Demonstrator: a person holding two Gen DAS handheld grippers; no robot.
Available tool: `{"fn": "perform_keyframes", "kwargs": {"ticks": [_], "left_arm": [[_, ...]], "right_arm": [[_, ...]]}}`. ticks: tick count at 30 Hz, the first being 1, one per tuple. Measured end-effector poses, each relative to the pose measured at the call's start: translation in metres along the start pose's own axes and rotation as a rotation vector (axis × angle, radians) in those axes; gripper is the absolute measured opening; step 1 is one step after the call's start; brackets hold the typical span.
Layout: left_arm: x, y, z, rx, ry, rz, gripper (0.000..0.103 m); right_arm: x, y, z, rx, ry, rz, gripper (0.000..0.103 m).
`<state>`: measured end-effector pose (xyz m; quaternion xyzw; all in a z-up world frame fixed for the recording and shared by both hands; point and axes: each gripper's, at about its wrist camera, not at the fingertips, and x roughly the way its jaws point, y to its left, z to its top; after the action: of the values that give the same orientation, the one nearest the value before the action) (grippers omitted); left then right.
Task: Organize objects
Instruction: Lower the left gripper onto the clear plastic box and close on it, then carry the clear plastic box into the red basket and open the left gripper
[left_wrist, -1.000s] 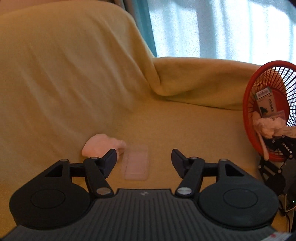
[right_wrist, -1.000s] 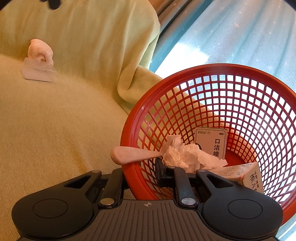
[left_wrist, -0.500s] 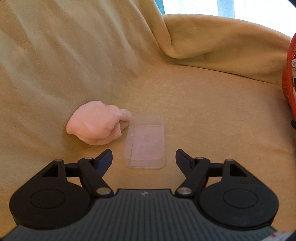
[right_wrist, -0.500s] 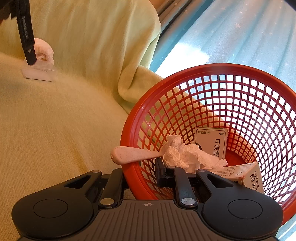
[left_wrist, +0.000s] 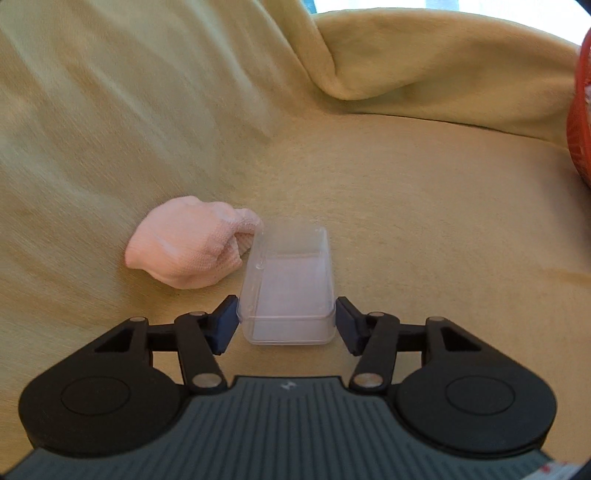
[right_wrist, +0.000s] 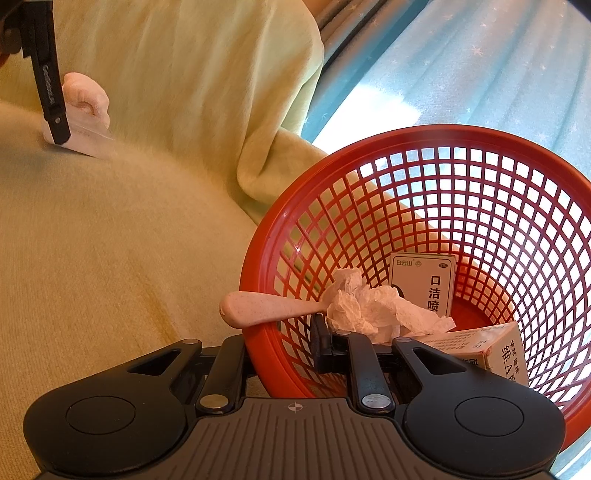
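Note:
A clear plastic box (left_wrist: 291, 291) lies on the yellow blanket beside a pink knitted bundle (left_wrist: 188, 247). My left gripper (left_wrist: 287, 321) straddles the box's near end; its jaws are closing, and both pads touch the box's side walls. In the right wrist view one left finger (right_wrist: 48, 92) stands in front of the box (right_wrist: 88, 142) and the bundle (right_wrist: 88, 96). My right gripper (right_wrist: 280, 347) is shut on the near rim of the red mesh basket (right_wrist: 369, 155), one finger outside and one inside.
The basket holds a pink spoon (right_wrist: 266, 310) poking over the rim, a crumpled tissue (right_wrist: 369, 306) and two small cartons (right_wrist: 424, 284). A blanket fold (left_wrist: 424, 74) rises behind the box. The basket's edge (left_wrist: 580, 122) shows far right. A blue curtain (right_wrist: 461, 74) hangs behind.
My left gripper dropped and moved forward to the clear box, spread its jaws wider, then narrowed them onto the box's sides. The right gripper and the basket stayed put.

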<state>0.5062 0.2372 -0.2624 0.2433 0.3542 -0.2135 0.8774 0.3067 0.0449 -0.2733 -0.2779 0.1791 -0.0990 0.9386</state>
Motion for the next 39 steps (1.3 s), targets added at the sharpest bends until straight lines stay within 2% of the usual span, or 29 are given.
{"fn": "perform_keyframes", "kwargs": {"ticks": [8, 17, 25, 39], "left_arm": [[-0.038, -0.014, -0.004, 0.166, 0.011, 0.022, 0.051], [-0.075, -0.029, 0.002, 0.282, -0.01, 0.035, 0.051], [-0.1, -0.042, 0.02, 0.269, -0.092, -0.012, 0.051], [-0.139, -0.092, 0.053, 0.32, -0.241, -0.109, 0.051]], "right_arm": [[-0.002, 0.0, 0.0, -0.002, 0.0, 0.0, 0.013], [-0.003, 0.001, -0.001, -0.003, 0.0, 0.001, 0.014], [-0.002, 0.001, -0.001, -0.002, 0.0, 0.001, 0.014], [-0.002, 0.001, -0.001, -0.003, -0.001, 0.001, 0.014]]}}
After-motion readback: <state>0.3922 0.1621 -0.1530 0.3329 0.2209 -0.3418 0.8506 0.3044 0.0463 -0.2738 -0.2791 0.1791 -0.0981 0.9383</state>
